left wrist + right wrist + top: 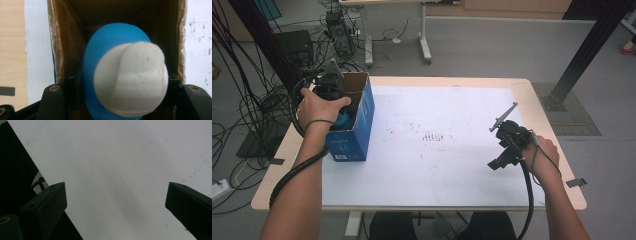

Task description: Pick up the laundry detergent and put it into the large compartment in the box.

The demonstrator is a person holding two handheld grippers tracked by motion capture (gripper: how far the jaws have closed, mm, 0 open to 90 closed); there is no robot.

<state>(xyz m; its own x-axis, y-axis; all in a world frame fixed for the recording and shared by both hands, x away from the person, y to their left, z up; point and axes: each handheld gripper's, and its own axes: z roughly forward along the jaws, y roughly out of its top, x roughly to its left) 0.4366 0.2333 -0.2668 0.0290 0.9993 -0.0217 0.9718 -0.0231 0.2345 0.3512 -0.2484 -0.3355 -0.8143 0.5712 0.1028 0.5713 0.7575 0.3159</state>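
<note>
An open blue cardboard box [354, 130] stands on the left part of the table, with its brown inside [62, 45] showing in the left gripper view. My left gripper [345, 115] reaches down into the box's mouth and is shut on a blue rounded object with a white cap [130, 80]; the jaws press on its two sides. Over the right part of the white sheet, my right gripper [498, 148] is held still. Its jaws [116, 192] stand wide open with nothing between them, only bare sheet beyond.
A white sheet [442, 150] with faint marks near its middle covers most of the wooden table [542, 125]. Cables and black equipment [297, 45] lie on the floor at the left. A black post [582, 55] stands beyond the table's right corner.
</note>
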